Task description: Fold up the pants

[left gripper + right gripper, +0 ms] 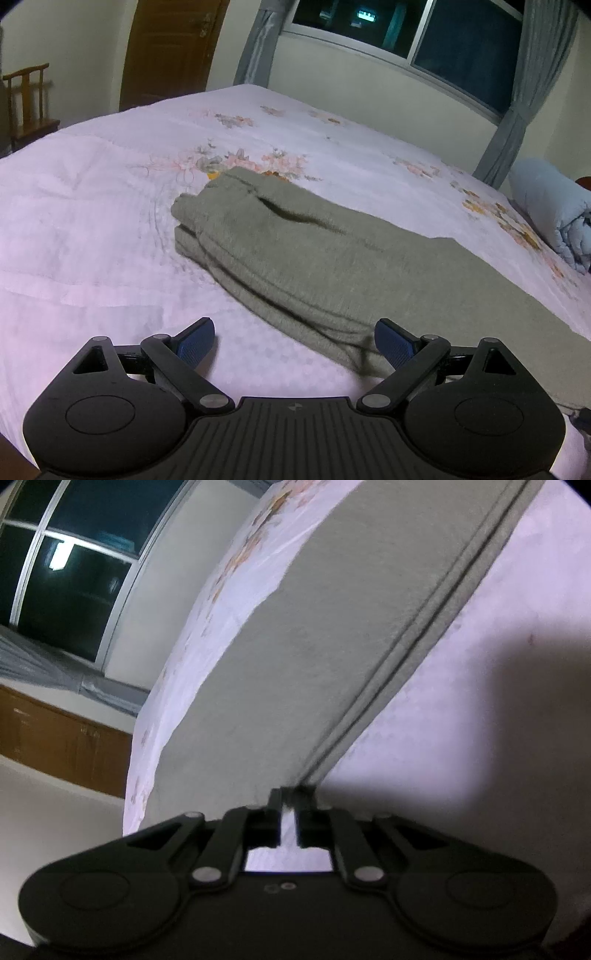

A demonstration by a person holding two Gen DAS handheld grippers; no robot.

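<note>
Grey-green pants (295, 254) lie on the pink flowered bedspread (92, 221), folded lengthwise with the legs stacked and the waistband at the far end. My left gripper (295, 332) hovers open over the near edge of the pants; its blue pads (195, 338) hold nothing. In the right wrist view the pants (295, 646) stretch away as a long band with doubled edges along the right. My right gripper (291, 794) is shut on the near end of the pants, at the corner by those edges. That view is strongly rolled.
A rolled pale blue quilt (554, 210) lies at the bed's right end. A wooden chair (29, 103) and a brown door (173, 48) stand beyond the bed's left side. A dark window (443, 33) with grey curtains (528, 96) fills the far wall.
</note>
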